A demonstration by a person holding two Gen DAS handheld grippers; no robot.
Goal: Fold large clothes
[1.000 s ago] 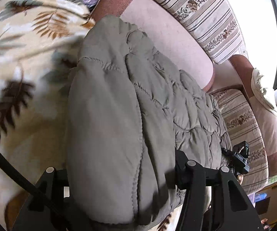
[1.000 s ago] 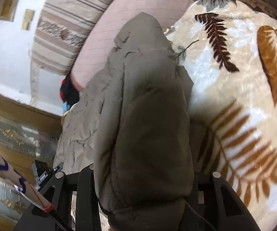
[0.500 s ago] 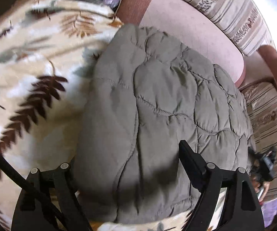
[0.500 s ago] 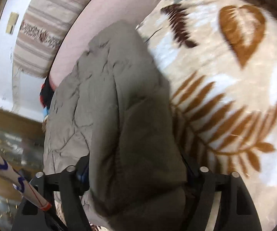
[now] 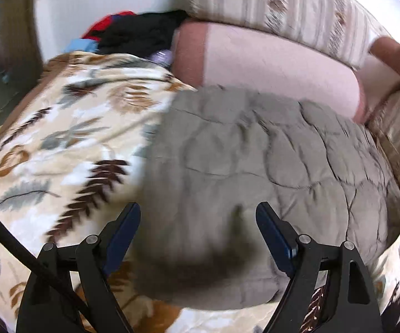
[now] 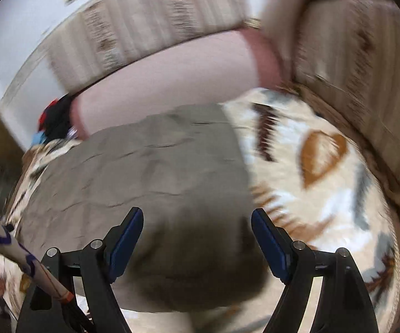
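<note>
A folded grey-green quilted jacket (image 5: 255, 166) lies flat on a leaf-patterned blanket (image 5: 61, 144). My left gripper (image 5: 198, 213) hovers over the jacket's near edge, open, its blue pads clear of the cloth. In the right wrist view the same jacket (image 6: 158, 172) fills the middle, with the blanket (image 6: 324, 180) to its right. My right gripper (image 6: 197, 219) hangs above the jacket's near right corner. Its jaws are opening and grip nothing; the jacket lies below them. Both views are blurred by motion.
A pink bolster (image 5: 269, 63) and striped cushions (image 5: 269, 2) back the sofa behind the jacket. Black and red clothes (image 5: 138, 30) are piled at the far left end. A striped sofa arm (image 6: 366, 55) rises on the right. A beige stick with purple marks (image 6: 19, 249) crosses the lower left.
Both grippers have let go of the jacket's fold and opened wide. They have pulled back and up, and the jacket now lies flat on the blanket.
</note>
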